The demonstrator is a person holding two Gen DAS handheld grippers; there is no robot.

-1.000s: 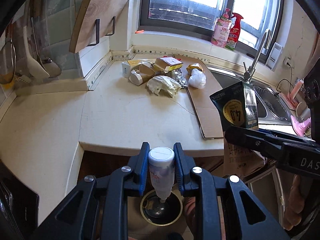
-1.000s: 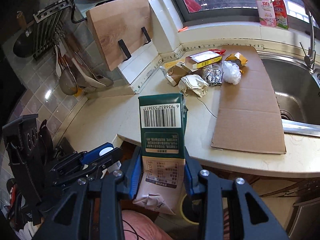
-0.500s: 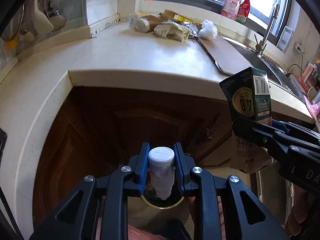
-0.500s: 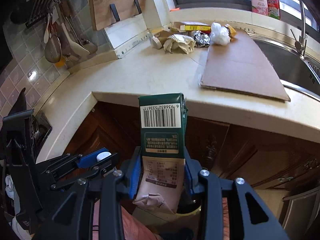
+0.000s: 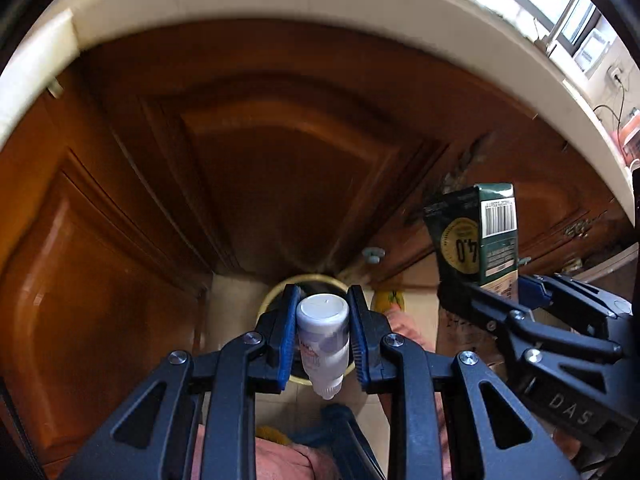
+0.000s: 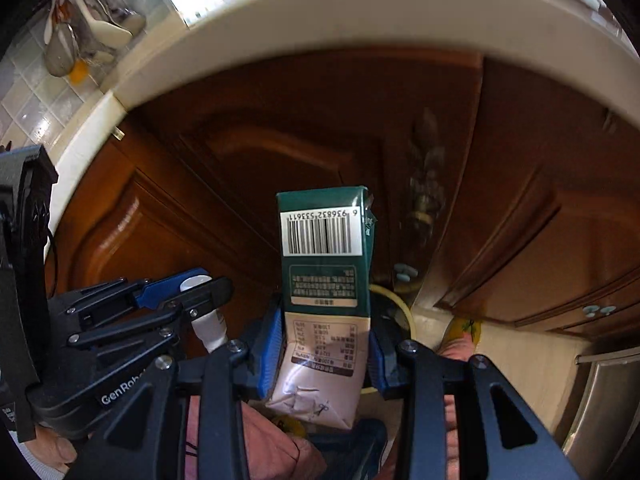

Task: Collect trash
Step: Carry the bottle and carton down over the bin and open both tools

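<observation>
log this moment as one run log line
left claw: shut on white bottle | right claw: shut on green carton | both above yellow-rimmed bin

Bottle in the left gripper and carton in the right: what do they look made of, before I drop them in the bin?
Bottle: white plastic by the look, smooth and slightly glossy, with a printed label and a narrow neck.
Carton: coated paperboard, it seems; green and cream printed faces, a barcode, sharp folded edges, and a crumpled end that creases like card.
</observation>
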